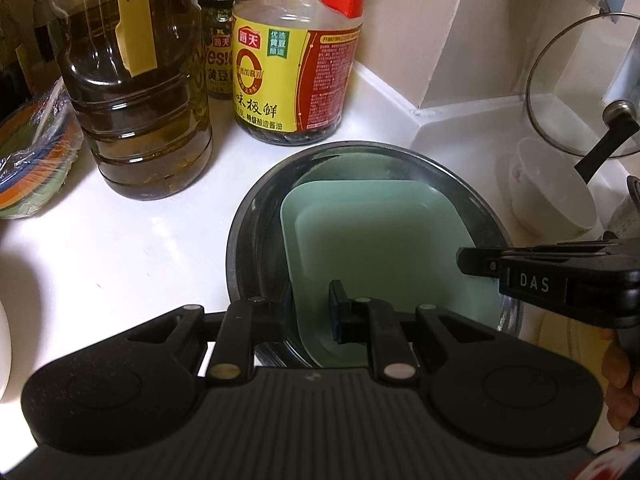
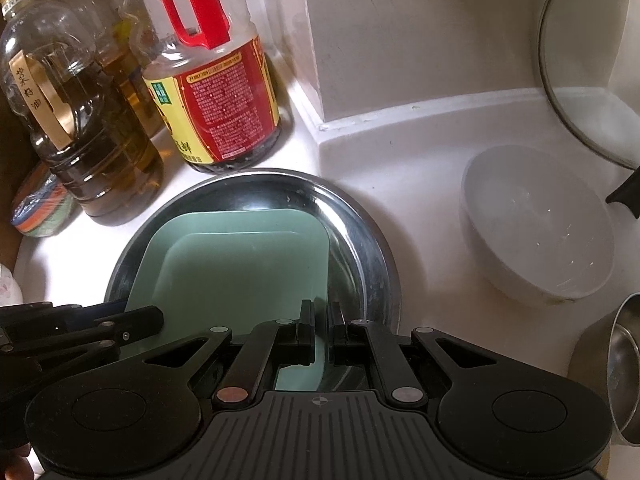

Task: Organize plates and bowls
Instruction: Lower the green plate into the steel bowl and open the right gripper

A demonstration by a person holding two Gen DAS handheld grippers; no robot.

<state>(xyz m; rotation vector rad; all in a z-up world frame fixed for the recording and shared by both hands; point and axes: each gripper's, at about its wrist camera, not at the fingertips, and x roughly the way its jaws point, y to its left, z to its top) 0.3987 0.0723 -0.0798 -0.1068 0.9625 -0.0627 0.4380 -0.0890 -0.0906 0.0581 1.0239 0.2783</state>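
- Two claws grip one pale green square plate (image 1: pixel 380 240), which sits inside a round metal pan (image 1: pixel 248 216) on the white counter (image 1: pixel 132 248).
- Left gripper (image 1: pixel 310 308) is pinched narrow on the plate's near-left rim, one finger outside the rim and one inside it.
- Right gripper (image 2: pixel 319 330) is clamped almost fully closed on the plate's near-right edge, with the metal pan's floor just beyond its outer finger.
- Beyond the left claw stand a soy sauce bottle (image 1: pixel 292 64) with a red handle, a small dark-lidded jar (image 1: pixel 216 44) and a big oil bottle (image 1: pixel 136 80).
- Right of the right claw rests a white bowl (image 2: pixel 536 232), with a glass lid (image 2: pixel 580 60) leaning behind it.
- Far left of both claws lies a wrapped stack of coloured bowls (image 1: pixel 36 152).
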